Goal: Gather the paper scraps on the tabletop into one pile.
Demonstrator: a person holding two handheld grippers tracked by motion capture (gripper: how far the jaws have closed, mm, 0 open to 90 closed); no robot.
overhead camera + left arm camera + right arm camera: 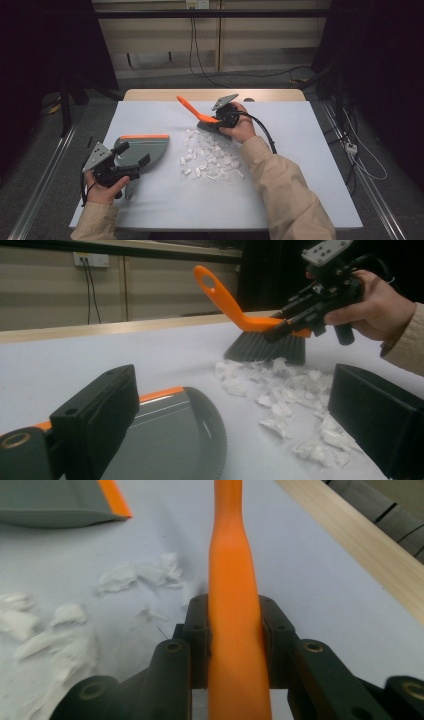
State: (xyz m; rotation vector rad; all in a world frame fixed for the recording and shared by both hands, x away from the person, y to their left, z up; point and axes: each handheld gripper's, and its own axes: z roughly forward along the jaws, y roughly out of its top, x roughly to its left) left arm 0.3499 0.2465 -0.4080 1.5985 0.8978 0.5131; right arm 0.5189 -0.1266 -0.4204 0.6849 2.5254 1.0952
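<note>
A grey dustpan (pixel 148 148) (pixel 170 440) (pixel 55 502) with an orange lip lies on the left of the white tabletop (pixel 300 165). My left gripper (pixel 135 153) (pixel 235 405) hovers over it, open, its jaws spread wide with nothing clamped. A pile of white paper scraps (pixel 210 157) (pixel 285 400) (pixel 60 630) is spread across the middle. At the far edge of the pile stands a hand brush (pixel 192 109) (pixel 225 297) (pixel 232 555) with an orange handle and dark bristles (pixel 265 347). My right gripper (pixel 209 122) (pixel 285 327) (pixel 234 625) is shut on that handle.
The wooden table edge (pixel 210 94) runs along the far side. Beyond it, cables (pixel 195 55) hang from a wall socket. A power strip (pixel 351 147) and cords lie on the floor to the right. Bare white surface lies right of the scraps.
</note>
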